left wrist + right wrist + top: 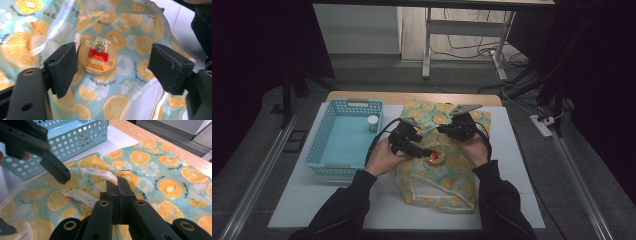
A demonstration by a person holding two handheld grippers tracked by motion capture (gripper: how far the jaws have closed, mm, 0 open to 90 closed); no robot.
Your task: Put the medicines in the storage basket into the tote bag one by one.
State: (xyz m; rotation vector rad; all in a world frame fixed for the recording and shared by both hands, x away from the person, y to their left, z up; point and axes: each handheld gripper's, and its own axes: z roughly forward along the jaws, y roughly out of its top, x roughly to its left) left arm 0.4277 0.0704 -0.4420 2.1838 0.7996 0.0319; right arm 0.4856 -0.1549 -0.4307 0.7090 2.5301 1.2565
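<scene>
A round yellow tin [97, 58] lies flat, lid up, inside the open mouth of a drawstring bag [439, 170] printed with orange and kiwi slices on pale blue; being round, it has no long axis to speak of. Its lid carries a red label with small gold lettering and a line of tiny dark characters below, all too small to read, and the red label's top edge faces away from the left tongs. On the cloth I can make out the cursive words "bright with a battle" and "in the sunshine" repeated beside the fruit. The bag lies lengthwise away from the person on the white sheet over the bench [512, 150], its corded end nearest them. The left tongs [112, 62] hang just above the tin with the jaws wide apart, nothing between the pads, the tin visible in the gap. The right tongs [119, 185] are pressed together on the bag's white-lined rim, lifting that edge up. Beside the tin a small white sachet [81, 197] with grey print and a red corner lies in the bag's mouth; its print is unreadable. To the left of the bag stands a light blue perforated basket [328, 131] with a little white jar [372, 122] inside, near its far right corner.
</scene>
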